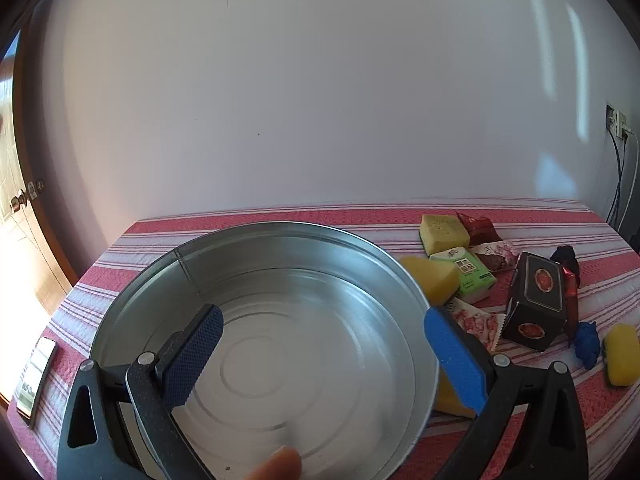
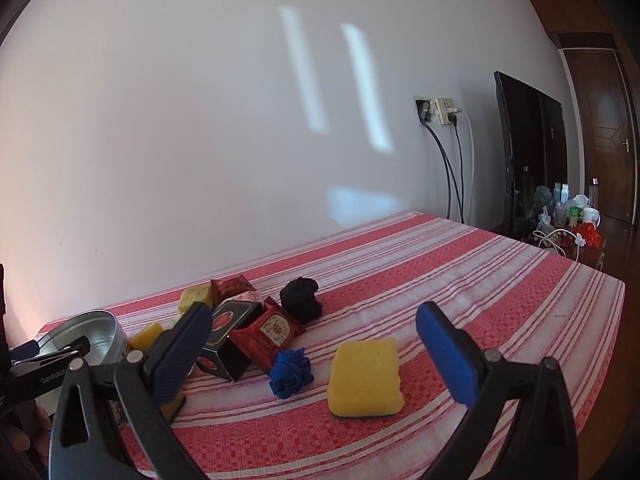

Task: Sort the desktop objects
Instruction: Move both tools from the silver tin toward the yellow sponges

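A round metal tin (image 1: 304, 280) sits empty on the red striped cloth, under my open left gripper (image 1: 326, 354); its right finger hangs outside the tin's rim. To the tin's right lies a pile: yellow sponges (image 1: 442, 232), a green packet (image 1: 466, 270), a black box (image 1: 534, 300), red snack packs (image 1: 478, 228). My right gripper (image 2: 320, 354) is open and empty above a yellow sponge (image 2: 366, 376) and a blue cloth ball (image 2: 290, 372). A black cloth ball (image 2: 300, 300) and a red pack (image 2: 274, 330) lie behind.
A phone (image 1: 36, 376) lies at the table's left edge. A white wall backs the table, with a socket and cables (image 2: 444, 116). A dark screen (image 2: 528, 152) and bottles stand off the far right. The left gripper (image 2: 44, 364) shows beside the tin (image 2: 96, 334).
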The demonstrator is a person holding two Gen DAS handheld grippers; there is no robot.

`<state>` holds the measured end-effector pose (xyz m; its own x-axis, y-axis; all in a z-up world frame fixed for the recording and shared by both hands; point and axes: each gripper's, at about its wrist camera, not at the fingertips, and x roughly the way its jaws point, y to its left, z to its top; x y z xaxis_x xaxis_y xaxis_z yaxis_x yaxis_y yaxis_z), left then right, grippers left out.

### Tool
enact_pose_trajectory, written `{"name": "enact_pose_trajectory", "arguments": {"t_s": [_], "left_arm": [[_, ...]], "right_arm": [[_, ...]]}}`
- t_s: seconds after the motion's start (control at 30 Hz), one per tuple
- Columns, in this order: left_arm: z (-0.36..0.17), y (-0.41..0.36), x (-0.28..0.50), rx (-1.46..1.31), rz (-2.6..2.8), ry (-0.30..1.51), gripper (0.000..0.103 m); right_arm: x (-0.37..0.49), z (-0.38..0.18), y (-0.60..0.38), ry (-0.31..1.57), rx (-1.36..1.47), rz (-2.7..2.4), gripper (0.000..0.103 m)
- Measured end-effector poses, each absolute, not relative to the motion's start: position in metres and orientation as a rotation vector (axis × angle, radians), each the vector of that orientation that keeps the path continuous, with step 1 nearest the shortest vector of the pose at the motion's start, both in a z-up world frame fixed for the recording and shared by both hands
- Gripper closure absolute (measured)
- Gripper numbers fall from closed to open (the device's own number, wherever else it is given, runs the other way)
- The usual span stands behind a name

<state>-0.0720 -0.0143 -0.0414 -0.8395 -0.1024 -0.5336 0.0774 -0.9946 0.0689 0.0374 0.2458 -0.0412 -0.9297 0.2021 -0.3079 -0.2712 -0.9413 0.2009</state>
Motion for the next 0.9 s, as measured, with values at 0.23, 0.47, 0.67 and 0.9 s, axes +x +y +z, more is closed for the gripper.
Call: {"name": "enact_pose_trajectory", "arguments": {"t_s": [0.23,0.47,0.67,0.9], "left_arm": [[-0.043,-0.035,-0.077,0.846,-2.909,0.003,0.001],[-0.04,-0.046,-0.074,0.766,-2.879,-0.016,0.001],[-0.025,0.01,-0.042,0.709,-3.099,-0.223,0.001],[-0.053,0.087,-0.038,0.987,-3.224,-0.457,0.001]], "right_arm": [[0.037,-0.044,0.241,0.321,-0.437,2.839,0.0],[0.049,-0.05,0.261,0.296,-0.453,2.795,0.0],[0.059,-0.058,0.287,0.306,-0.472,2.74,0.0],[0.059,-0.065,0.303,0.378,-0.515,2.756,0.0]]}}
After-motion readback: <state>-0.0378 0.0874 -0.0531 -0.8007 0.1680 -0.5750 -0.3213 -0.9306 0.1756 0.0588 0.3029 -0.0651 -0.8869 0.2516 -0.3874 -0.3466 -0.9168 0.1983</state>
